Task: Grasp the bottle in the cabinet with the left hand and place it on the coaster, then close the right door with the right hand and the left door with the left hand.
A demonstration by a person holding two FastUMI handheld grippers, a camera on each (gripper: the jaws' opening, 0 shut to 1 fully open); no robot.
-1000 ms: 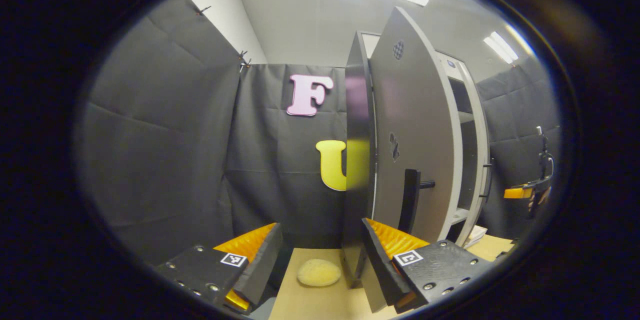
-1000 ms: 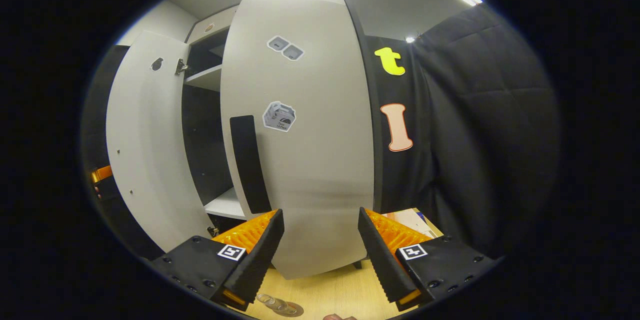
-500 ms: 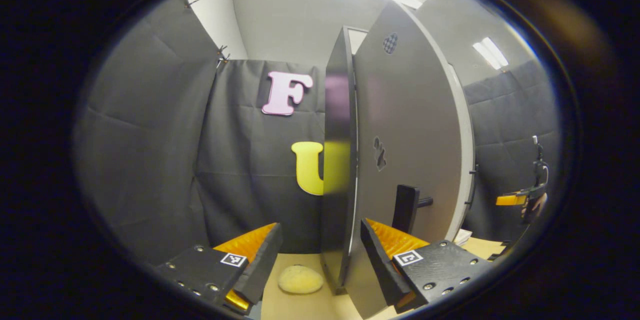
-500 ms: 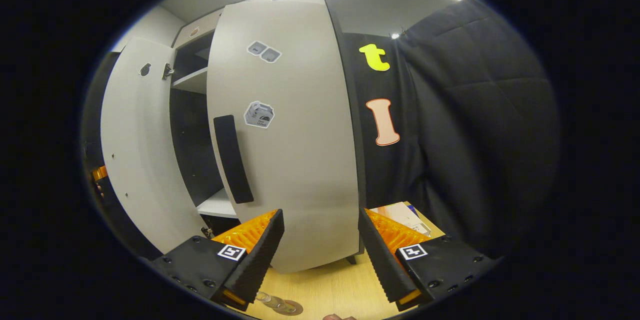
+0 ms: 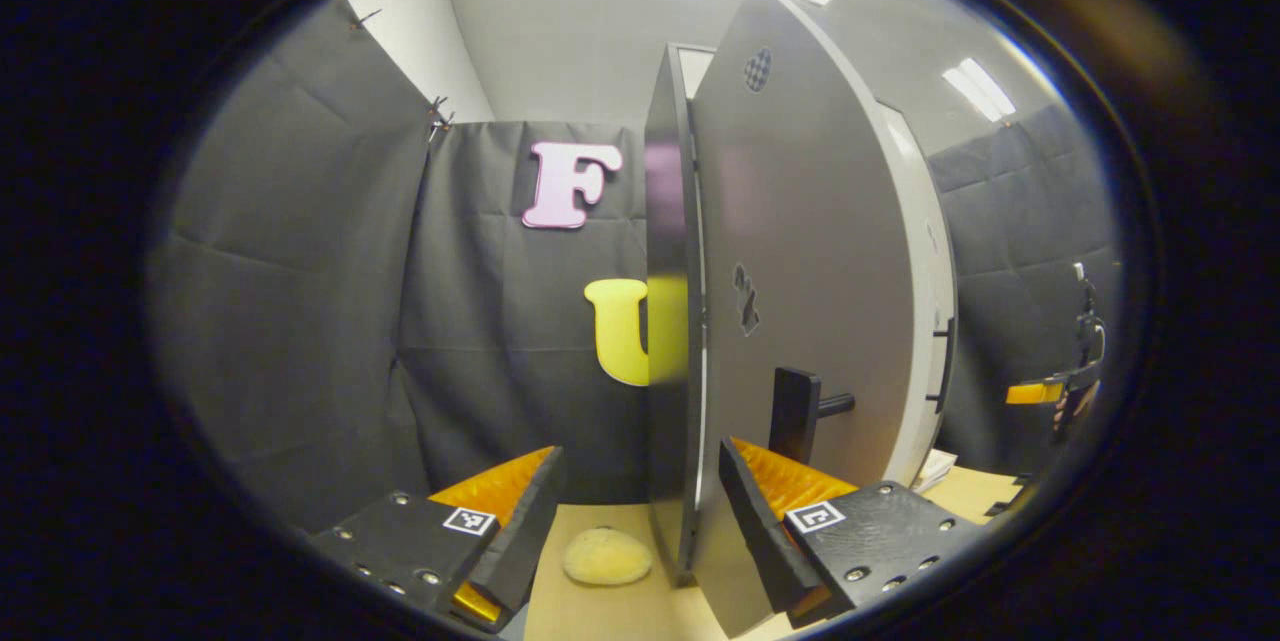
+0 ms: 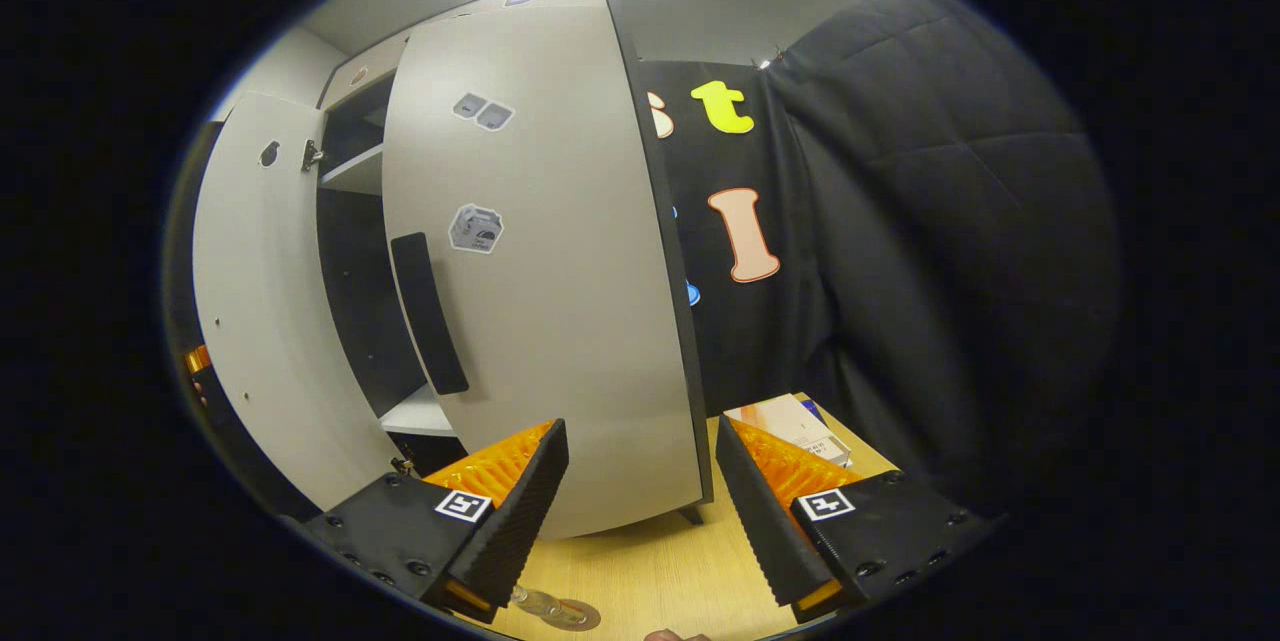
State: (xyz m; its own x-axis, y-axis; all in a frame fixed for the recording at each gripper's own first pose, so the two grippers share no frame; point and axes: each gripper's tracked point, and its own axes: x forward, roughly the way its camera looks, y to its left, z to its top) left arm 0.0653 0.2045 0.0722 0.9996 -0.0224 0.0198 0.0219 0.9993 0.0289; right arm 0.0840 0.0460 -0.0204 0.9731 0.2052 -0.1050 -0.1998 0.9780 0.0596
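In the right gripper view, my open right gripper (image 6: pixel 640 511) is close to the lower face of the grey right door (image 6: pixel 540 301), which carries a black handle (image 6: pixel 428 313) and stickers. It stands partly swung in front of the cabinet's dark inside (image 6: pixel 350 251). The left door (image 6: pixel 255 311) stands wide open. By the left finger, at the bottom edge, something clear stands on a round coaster (image 6: pixel 572 613). In the left gripper view, my open left gripper (image 5: pixel 640 531) has the left door (image 5: pixel 800 241) almost edge-on between its fingers, near that door's black handle (image 5: pixel 795 416).
A yellow sponge-like lump (image 5: pixel 607 557) lies on the wooden table (image 6: pixel 650 571) by the left door's foot. A flat box (image 6: pixel 795 421) rests on the table right of the cabinet. The right gripper (image 5: pixel 1040 389) shows far off in the left gripper view. Black cloth walls close in.
The right door has swung further toward the cabinet, covering more of its inside. The left gripper view has shifted so the left door sits more edge-on between its fingers.
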